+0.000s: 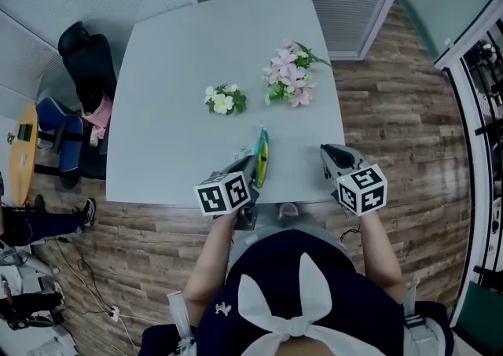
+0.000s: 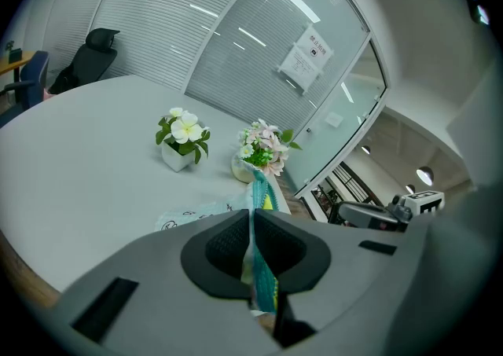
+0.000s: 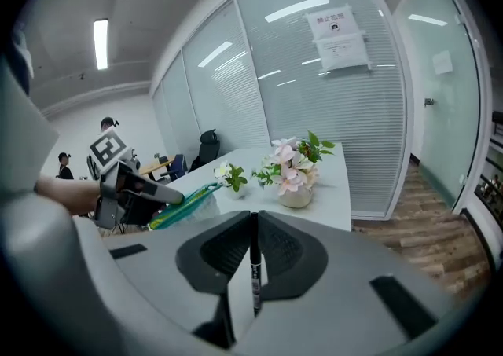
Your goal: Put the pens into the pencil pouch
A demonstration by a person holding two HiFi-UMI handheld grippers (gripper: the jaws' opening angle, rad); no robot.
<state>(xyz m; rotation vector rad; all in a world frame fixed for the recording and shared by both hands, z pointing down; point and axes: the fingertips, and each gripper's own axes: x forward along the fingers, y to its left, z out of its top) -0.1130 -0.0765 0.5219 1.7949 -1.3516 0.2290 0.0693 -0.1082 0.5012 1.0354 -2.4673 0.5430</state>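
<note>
Overhead, a person stands at the near edge of a pale grey worktop [image 1: 173,71] with a gripper in each hand. The left gripper [image 1: 250,166] has its fingers closed on the edge of a teal and yellow pencil pouch [image 1: 262,156]. The pouch stands on edge over the near part of the worktop, between the two grippers. The right gripper [image 1: 328,152] is held apart, to the right of the pouch. Its fingers are clamped on a slim black pen [image 3: 255,264] that lies along the narrow gap between them. Further back on the worktop stand a small pot of white flowers [image 1: 225,100] and, to its right, a larger pot of pink flowers [image 1: 291,75]. A black office chair [image 1: 86,64] sits beside the worktop's left edge.
</note>
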